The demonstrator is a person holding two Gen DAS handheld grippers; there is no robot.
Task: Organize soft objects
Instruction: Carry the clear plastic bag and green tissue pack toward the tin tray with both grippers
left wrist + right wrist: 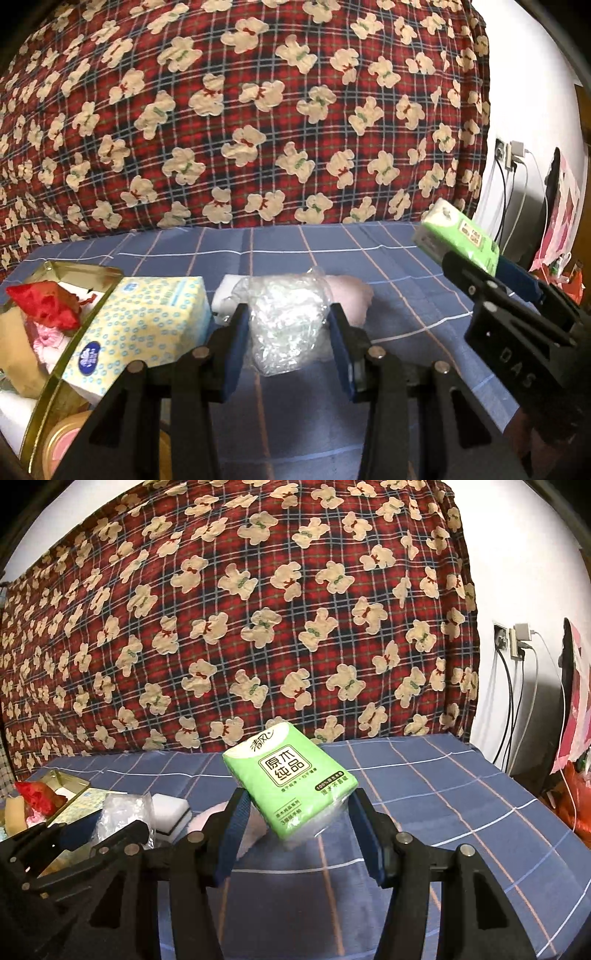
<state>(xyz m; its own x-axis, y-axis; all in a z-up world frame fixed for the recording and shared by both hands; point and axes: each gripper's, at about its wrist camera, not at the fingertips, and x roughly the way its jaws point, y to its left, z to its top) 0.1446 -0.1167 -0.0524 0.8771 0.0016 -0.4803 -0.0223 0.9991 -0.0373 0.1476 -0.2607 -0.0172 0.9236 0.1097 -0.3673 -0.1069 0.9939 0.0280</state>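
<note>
Only the left wrist view shows the gold tin (59, 365) up close, with a red fabric piece (44, 304) inside and a yellow dotted tissue pack (147, 325) leaning on its rim. The left tool (288, 332) sits around a crinkly clear plastic bag (286, 321) on the blue checked bed sheet (406, 280); looks pinched, I think. The right tool (295, 823) clamps a green tissue pack (291, 775), held above the bed, long axis tilted, pointing up-left toward the bear-print blanket (240, 627).
</note>
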